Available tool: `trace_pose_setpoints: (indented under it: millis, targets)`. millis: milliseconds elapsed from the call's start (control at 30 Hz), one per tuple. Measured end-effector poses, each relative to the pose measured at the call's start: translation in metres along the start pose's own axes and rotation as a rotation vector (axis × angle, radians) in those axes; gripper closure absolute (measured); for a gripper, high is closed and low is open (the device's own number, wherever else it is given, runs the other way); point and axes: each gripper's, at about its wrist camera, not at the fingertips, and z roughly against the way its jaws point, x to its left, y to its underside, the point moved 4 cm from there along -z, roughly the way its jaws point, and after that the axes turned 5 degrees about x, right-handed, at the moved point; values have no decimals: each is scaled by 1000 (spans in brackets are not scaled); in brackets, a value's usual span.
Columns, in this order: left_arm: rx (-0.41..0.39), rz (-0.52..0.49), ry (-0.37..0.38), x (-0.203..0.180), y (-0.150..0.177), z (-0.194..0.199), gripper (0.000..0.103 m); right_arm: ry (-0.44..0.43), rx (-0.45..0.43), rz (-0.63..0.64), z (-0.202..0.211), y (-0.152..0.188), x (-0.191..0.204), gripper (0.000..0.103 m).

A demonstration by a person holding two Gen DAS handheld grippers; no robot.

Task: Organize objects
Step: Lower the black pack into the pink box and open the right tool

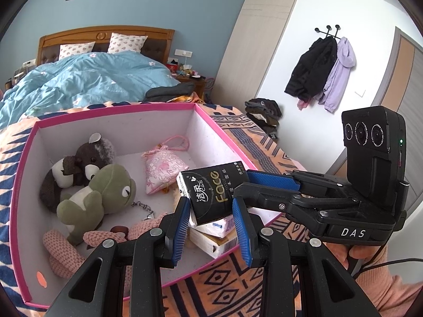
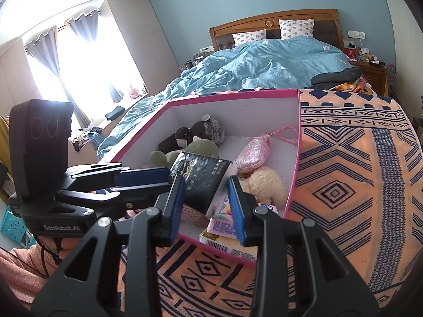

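Left wrist view: we see our left gripper (image 1: 211,227) spread open around the black plastic tissue pack (image 1: 214,192), over the pink-rimmed cardboard box (image 1: 127,126). Our right gripper (image 2: 205,206) is likewise open around the pack, not gripping.

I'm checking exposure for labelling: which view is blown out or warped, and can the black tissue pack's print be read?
Right wrist view: the window is blown out to white, and glare washes over the black tissue pack, so its print is barely legible. Left wrist view: even light, and "Face" reads clearly on the pack. Both views: fisheye bending curves the pink box rim.
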Motion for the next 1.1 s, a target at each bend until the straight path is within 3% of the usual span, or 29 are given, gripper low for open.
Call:
trace_pose_setpoints:
  millis: [1100]
  targets:
    - [33,49,18,15,-4,-16,70,49,52,11,-18,-8,-2,68]
